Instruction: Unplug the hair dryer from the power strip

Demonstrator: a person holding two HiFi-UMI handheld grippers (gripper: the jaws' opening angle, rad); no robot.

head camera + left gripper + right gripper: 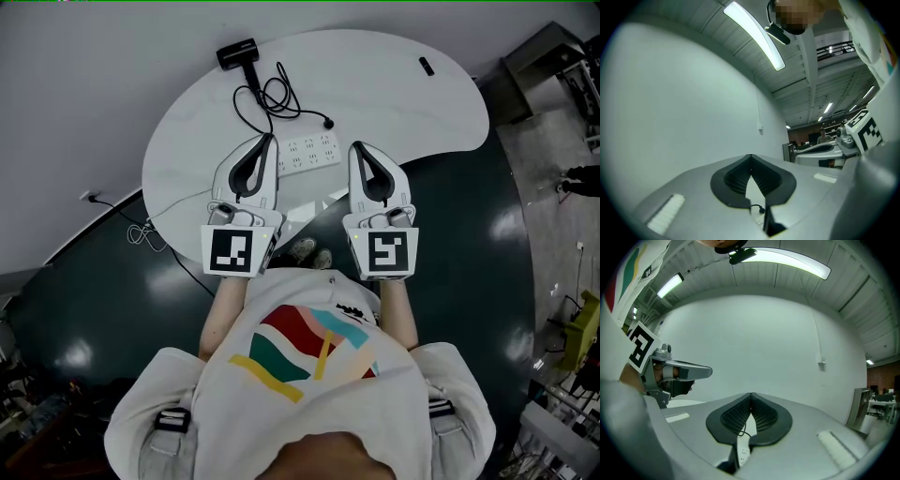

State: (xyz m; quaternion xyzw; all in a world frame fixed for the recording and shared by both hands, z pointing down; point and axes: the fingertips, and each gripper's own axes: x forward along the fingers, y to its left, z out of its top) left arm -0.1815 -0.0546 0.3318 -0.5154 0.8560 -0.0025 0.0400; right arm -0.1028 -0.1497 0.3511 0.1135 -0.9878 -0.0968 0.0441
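Observation:
A black hair dryer (pixel 237 53) lies at the far left of the white table (pixel 412 112). Its black cord (pixel 275 94) loops toward me and ends in a plug (pixel 328 123) that rests on the tabletop just beyond the white power strip (pixel 309 153), apart from it. My left gripper (pixel 270 139) hovers over the strip's left end, jaws shut and holding nothing. My right gripper (pixel 355 147) sits just right of the strip, also shut and empty. Between the left pads (pixel 733 180) the cord end (pixel 761 210) shows. The strip (pixel 743 449) shows below the right pads (pixel 764 418).
A small black object (pixel 427 66) lies at the table's far right. The strip's white cable runs off the left edge to a tangle (pixel 142 234) on the dark floor. Equipment stands at the right (pixel 562 66). A person stands in the background (pixel 822 137).

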